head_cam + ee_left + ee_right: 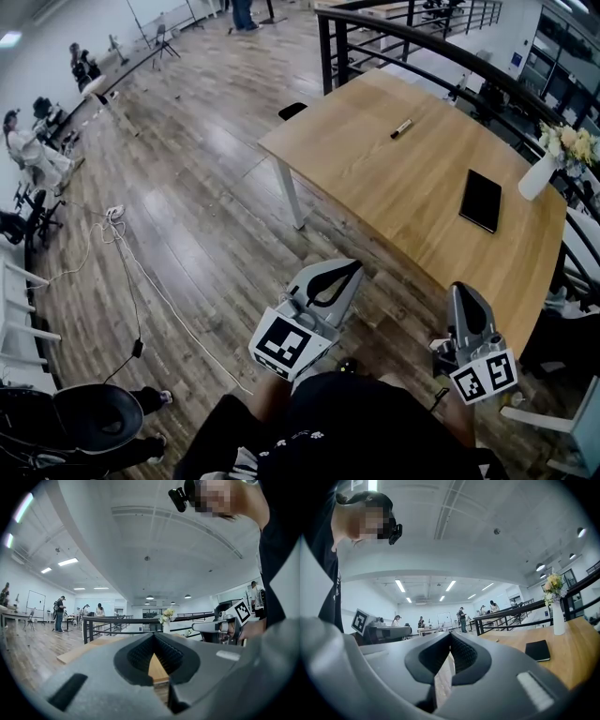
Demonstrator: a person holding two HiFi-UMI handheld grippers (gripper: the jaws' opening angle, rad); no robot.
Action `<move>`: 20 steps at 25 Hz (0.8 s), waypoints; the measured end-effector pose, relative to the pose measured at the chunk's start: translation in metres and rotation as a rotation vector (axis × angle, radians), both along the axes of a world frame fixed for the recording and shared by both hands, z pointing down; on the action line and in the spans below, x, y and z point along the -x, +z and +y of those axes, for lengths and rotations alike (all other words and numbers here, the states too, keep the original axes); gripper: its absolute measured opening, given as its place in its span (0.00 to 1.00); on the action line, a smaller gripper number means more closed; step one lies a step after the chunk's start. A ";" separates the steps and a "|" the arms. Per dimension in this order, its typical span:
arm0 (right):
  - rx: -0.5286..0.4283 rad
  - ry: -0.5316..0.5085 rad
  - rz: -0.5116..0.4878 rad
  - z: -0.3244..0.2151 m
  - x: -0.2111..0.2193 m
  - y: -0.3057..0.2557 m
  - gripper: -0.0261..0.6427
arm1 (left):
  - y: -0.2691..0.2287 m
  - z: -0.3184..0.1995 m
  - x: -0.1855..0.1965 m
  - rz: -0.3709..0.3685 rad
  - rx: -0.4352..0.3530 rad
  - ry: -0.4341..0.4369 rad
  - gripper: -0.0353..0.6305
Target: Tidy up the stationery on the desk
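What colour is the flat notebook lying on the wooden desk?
Black all over. The notebook shows best in the head view, near the white vase.

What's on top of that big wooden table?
A black notebook, a marker pen and a white vase of flowers sit on the table. The right gripper covers a bit of its near edge, so anything there is hidden.

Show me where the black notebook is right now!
In the head view the black notebook lies flat on the right part of the wooden desk, near the white vase, with the marker farther up and left.
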State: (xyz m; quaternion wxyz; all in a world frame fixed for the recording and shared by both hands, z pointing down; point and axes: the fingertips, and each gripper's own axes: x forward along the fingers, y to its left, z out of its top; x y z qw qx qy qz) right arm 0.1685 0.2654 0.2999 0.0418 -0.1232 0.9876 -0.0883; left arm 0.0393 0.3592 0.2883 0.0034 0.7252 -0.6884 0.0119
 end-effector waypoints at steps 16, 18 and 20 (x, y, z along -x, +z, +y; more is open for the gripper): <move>0.021 0.029 -0.008 -0.045 0.015 0.011 0.03 | 0.014 -0.026 0.021 0.013 0.036 -0.020 0.04; 0.027 0.038 -0.011 -0.056 0.018 0.015 0.03 | 0.015 -0.036 0.025 0.001 0.043 -0.015 0.04; 0.037 0.053 -0.015 -0.071 0.021 0.018 0.03 | 0.014 -0.052 0.030 0.013 0.038 -0.018 0.04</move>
